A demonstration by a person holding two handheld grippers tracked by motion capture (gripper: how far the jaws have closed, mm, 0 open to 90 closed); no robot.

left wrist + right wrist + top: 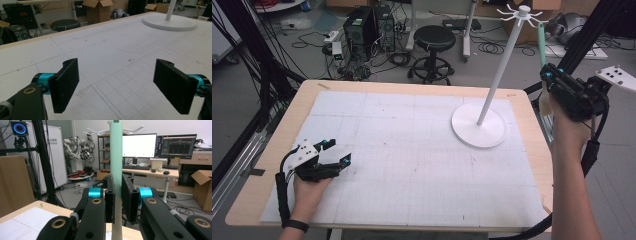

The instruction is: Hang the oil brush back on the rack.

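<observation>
Closest to us in the high view, two forearms came up from the bottom edge, each hand holding a two-jaw gripper.

At the lower left, the left gripper (335,152) rested low over the white gridded mat (412,165) that covered most of the wooden table (277,145). We saw its jaws spread wide, with nothing between them. In the left gripper view the two black pads (64,83) stood well apart above bare mat, and the round white base (170,23) of a stand lay far ahead on the mat.

At the right edge of the table, the right gripper (546,75) was raised well above the tabletop. We saw its jaws closed on a slim, pale green stick-like tool (116,157), held upright with its rounded tip pointing up. A paler section ran down below the jaws. We could not tell what kind of tool it was; it may have been a spatula or a brush handle. In the high view the green tool (541,42) rose just above the gripper, near the top of the stand.

The white stand (499,75) stood on the far right part of the mat, its thin pole leaning slightly in the picture, topped by a ring of short hook arms (522,14).

Beyond the table we saw a black stool (433,39), computer towers (369,27) and cables on the floor.
</observation>
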